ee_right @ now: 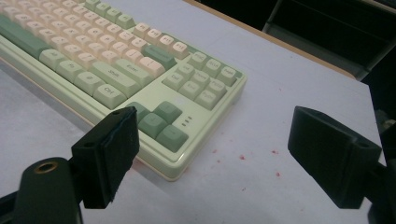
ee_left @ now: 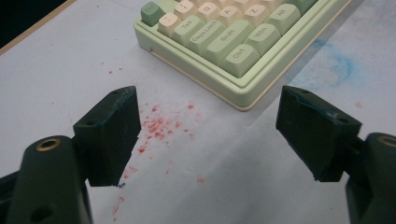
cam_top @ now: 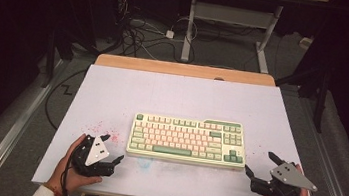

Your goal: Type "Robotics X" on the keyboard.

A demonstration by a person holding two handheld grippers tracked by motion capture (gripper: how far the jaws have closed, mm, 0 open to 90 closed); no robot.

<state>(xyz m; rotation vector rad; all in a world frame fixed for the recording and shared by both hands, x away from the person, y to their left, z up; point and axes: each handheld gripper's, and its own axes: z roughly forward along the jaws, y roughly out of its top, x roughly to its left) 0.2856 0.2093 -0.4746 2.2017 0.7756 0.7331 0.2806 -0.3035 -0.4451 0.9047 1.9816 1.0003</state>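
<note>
Both of your claws hang spread and empty: the left claw [cam_top: 112,148] near the pale green and cream plastic keyboard [cam_top: 187,139]'s left end, the right claw [cam_top: 258,164] off its right end. Nothing is gripped yet; the keyboard lies flat mid-table [cam_top: 113,90], untouched.

High view overhead facing forward, 2 gripper views close, sharing keyboard [cam_top: 187,140]

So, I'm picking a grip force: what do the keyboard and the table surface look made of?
Keyboard: apparently moulded plastic, matte pale green case and pink and green keycaps with printed legends. Table surface: looks like a smooth matte white board, stained with red and blue specks, with a light wood edge at the back.
</note>
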